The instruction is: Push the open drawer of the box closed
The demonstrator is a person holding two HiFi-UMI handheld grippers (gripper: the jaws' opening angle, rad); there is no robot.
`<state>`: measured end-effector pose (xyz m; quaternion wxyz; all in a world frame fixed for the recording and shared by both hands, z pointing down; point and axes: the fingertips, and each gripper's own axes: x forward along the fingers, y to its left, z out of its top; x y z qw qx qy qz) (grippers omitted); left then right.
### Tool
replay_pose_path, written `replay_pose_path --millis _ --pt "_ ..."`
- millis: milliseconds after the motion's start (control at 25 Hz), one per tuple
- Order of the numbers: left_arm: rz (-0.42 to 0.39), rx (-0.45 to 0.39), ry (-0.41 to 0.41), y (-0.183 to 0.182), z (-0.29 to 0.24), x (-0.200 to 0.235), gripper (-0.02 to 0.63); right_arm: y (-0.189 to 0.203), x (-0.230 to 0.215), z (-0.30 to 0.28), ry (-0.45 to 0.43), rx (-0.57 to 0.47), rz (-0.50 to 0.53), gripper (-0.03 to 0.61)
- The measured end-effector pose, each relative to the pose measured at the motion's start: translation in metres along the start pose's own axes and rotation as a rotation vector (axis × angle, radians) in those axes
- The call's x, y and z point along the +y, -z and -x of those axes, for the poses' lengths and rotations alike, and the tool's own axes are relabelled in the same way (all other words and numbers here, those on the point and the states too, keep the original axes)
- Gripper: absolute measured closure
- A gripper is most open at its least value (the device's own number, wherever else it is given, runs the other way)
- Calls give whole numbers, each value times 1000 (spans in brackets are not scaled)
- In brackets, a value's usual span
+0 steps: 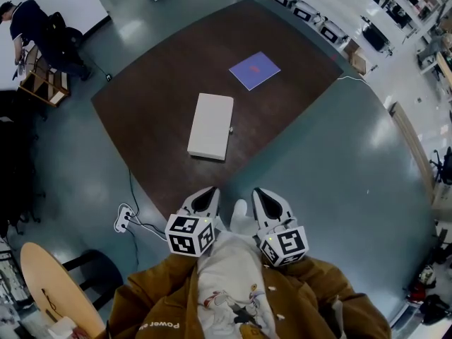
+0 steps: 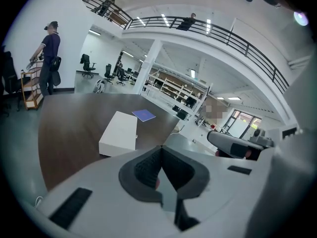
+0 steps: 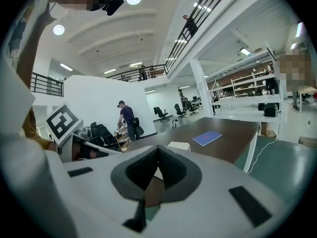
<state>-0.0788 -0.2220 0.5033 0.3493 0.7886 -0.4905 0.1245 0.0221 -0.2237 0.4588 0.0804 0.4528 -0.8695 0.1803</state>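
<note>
A flat white box [image 1: 210, 126] lies in the middle of the dark brown table [image 1: 155, 90], with a small knob [image 1: 231, 128] on its right side; its drawer looks flush with the body. The same box [image 2: 119, 133] shows ahead in the left gripper view, and only a corner of the box [image 3: 179, 146] shows past the jaws in the right gripper view. My left gripper [image 1: 206, 192] [image 2: 160, 148] and right gripper [image 1: 263, 193] [image 3: 158, 148] hang side by side close to my chest, short of the table's near corner. Both are shut with nothing between the jaws.
A purple-blue sheet [image 1: 254, 70] lies on the table beyond the box. A power strip [image 1: 125, 217] and its cable lie on the floor by the near left edge. A round wooden board [image 1: 49, 281] stands at lower left. A person [image 1: 28, 27] works at a wooden cart far left.
</note>
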Motion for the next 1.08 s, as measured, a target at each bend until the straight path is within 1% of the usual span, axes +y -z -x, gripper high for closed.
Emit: replay_pose_path --millis 200,360,480,640,840,1080 --pt "-17 4 0 0 -1 2 607 4 -6 -3 25 1 -1 572" --pt "-29 -2 0 -5 -6 4 607 4 -5 -12 3 3 10 572" --pt "-33 -1 7 -4 -5 1 607 6 -1 -8 2 23 8 572" --pt "-30 -12 8 -6 -1 3 607 4 3 -13 -7 22 18 572" --pt "-17 -3 5 -1 -3 7 607 10 6 -16 -19 36 17 572" --pt "-12 -4 0 -3 5 5 607 7 11 -11 -20 38 11 572"
